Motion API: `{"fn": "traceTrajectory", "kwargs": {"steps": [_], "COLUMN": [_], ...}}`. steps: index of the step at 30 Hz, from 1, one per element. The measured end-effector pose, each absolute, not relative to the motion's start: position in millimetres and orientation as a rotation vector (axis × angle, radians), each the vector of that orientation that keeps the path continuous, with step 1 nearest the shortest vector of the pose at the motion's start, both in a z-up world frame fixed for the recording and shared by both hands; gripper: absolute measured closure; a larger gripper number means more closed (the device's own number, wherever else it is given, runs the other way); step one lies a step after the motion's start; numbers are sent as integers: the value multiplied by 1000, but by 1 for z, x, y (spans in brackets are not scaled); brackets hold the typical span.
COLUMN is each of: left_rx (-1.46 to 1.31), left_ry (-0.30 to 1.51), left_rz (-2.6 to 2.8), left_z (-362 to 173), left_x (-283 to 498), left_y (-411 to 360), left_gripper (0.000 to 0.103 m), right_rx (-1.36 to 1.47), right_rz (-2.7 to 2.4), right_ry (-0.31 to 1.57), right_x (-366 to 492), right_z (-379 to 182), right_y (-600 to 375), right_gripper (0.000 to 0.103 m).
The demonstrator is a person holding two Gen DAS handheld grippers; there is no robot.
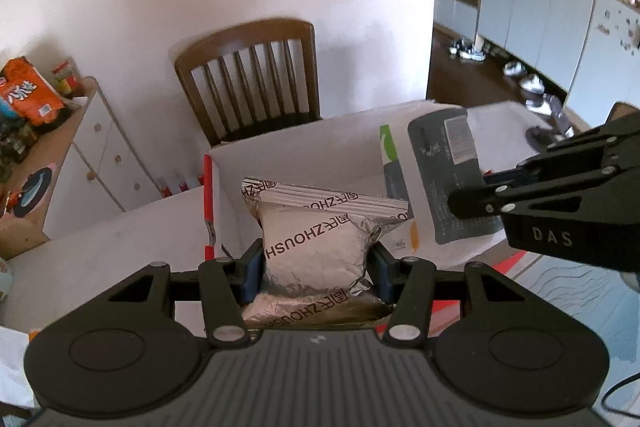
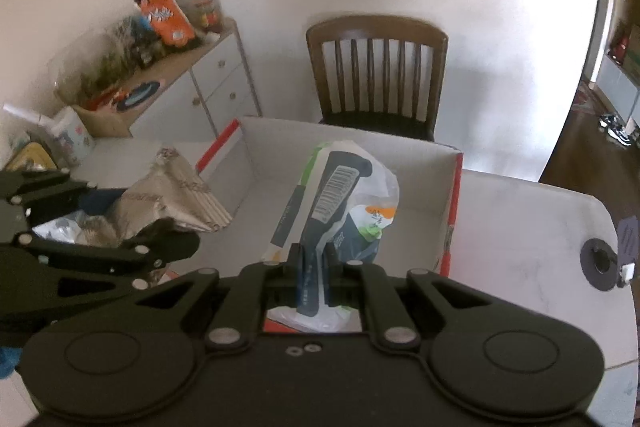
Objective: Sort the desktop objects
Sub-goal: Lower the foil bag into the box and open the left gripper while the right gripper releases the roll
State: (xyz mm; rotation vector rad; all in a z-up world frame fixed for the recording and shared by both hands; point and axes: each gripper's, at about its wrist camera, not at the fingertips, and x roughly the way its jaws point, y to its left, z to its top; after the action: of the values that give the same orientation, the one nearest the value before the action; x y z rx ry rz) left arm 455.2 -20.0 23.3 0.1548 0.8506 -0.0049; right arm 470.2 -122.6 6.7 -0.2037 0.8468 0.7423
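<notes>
The silver foil packet (image 1: 316, 247) sat at lower centre of the left wrist view, pinched at its sides between the blue pads (image 1: 251, 269) of the left gripper (image 1: 316, 267), over the near wall of the white cardboard box (image 1: 296, 151). The white-and-grey plastic pouch (image 2: 340, 203) hung at centre of the right wrist view — its lower edge clamped by the almost closed jaws of the right gripper (image 2: 314, 259) — above the box's open interior.

Progress, as judged: both items were lifted and carried to the box, neither yet released; the box floor that showed was bare. More clutter lay at far left of the right wrist view on the white table (image 2: 520, 227), so sorting looked early.

Pose: both grippers pitched downward toward the box, side by side — the right one entering the left view at right edge.
</notes>
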Motion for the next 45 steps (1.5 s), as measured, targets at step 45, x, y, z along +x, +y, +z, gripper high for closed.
{"fn": "traceTrajectory", "kwargs": {"steps": [45], "left_rx": [220], "left_ry": [1222], "left_rz": [27], "left_z": [-92], "left_x": [564], "left_y": [-14], "left_gripper": [50], "right_rx": [-365], "right_rz": [795], "right_ry": [1091], "right_x": [530], "right_z": [-79], "right_y": [-97], "right_gripper": [85]}}
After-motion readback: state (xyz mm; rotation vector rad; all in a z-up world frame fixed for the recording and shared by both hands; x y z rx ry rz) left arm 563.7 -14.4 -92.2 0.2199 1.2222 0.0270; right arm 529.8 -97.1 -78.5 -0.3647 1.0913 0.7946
